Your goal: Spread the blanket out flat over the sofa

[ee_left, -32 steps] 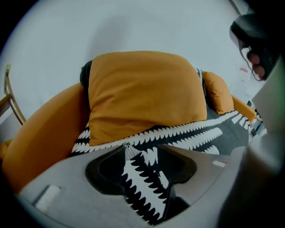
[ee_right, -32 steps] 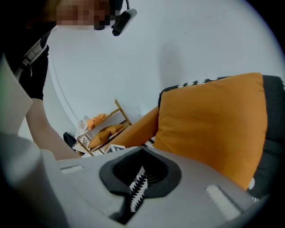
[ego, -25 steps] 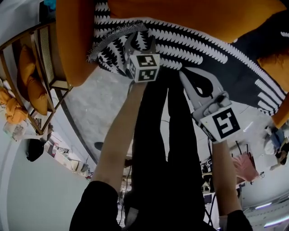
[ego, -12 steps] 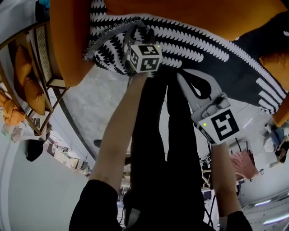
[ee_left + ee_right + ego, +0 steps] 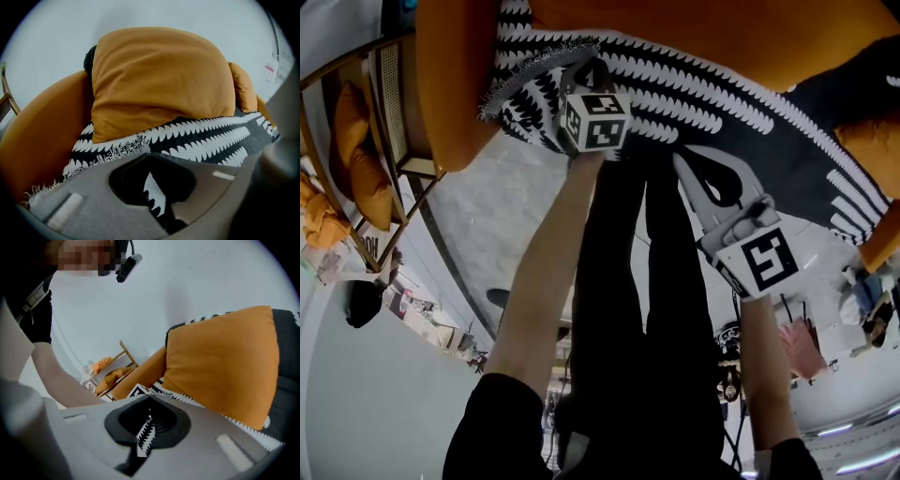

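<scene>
On the orange sofa (image 5: 450, 84), the left gripper (image 5: 592, 67), its jaws just closed, pinches the fringed corner of the black-and-white blanket (image 5: 722, 98) lying rumpled across the seat, and the right gripper (image 5: 682, 157) is clamped on its hem; soft and floppy, it looks best held by the edges.

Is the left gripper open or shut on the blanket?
Shut on it. The left gripper has just been closing its jaws, and a fold of the blanket is pinched between them.
</scene>
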`<state>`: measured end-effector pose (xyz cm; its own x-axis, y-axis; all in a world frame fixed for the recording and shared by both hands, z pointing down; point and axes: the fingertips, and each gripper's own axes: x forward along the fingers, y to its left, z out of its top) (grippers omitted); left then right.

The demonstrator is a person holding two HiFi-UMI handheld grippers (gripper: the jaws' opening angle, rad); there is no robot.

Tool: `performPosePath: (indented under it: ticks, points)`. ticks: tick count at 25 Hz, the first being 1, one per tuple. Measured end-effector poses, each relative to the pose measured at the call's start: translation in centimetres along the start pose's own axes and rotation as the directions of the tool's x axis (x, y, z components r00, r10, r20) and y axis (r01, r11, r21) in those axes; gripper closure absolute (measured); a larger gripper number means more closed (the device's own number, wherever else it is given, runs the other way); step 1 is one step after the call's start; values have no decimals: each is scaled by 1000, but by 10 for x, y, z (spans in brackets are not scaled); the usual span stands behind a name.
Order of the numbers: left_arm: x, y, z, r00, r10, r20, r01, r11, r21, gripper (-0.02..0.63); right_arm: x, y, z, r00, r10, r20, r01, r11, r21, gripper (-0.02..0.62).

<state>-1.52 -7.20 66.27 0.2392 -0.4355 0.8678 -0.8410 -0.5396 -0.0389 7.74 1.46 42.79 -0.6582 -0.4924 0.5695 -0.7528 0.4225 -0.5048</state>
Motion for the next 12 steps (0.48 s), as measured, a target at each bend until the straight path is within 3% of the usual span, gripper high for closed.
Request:
performPosePath:
  ticks: [12]
  points:
    - [-44, 0, 6, 999, 13, 53, -10, 997, -71, 591, -16, 22, 1, 999, 43, 8, -43, 998, -48, 592]
